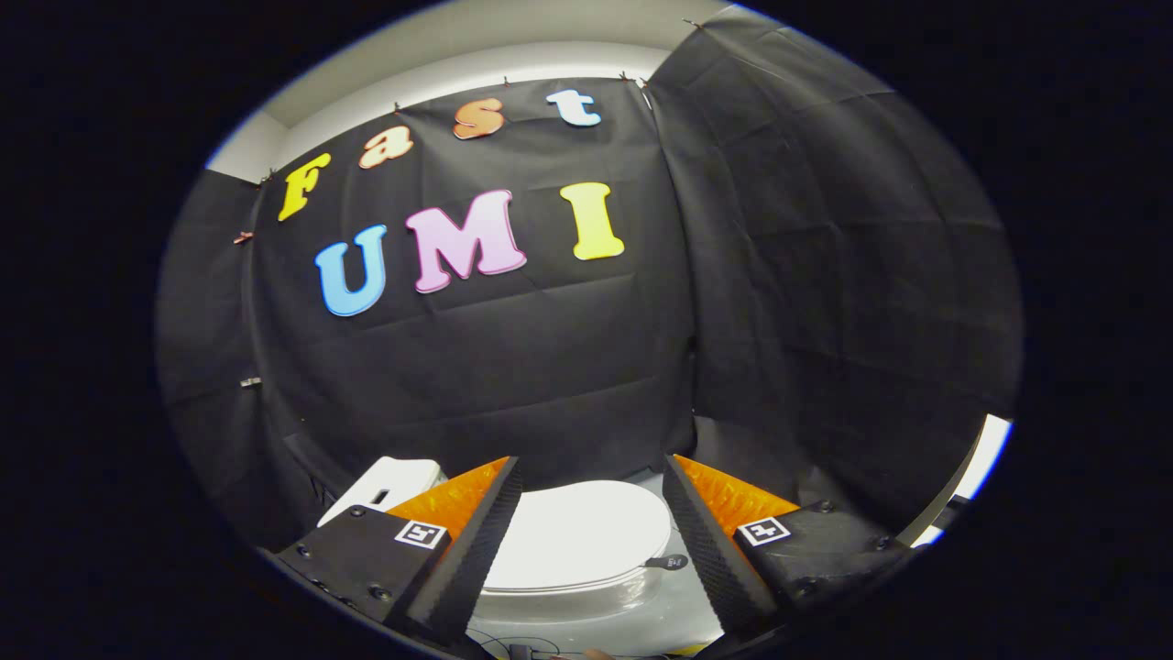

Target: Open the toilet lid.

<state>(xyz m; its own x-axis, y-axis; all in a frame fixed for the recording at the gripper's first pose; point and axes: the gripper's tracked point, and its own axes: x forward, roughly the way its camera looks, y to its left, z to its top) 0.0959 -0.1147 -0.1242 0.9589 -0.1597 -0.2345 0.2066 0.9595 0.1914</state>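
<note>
Gripper above a closed white toilet, jaws apart and holding nothing.

The glossy white oval plastic toilet lid lies flat and closed on the bowl, seen between and beyond the two fingers. A small dark tab sticks out at the lid's rim, close to the right finger. The white rectangular cistern stands behind the left finger, against the black cloth wall.

The left finger covers the toilet lid's left edge and most of the tank, lower left.
</note>
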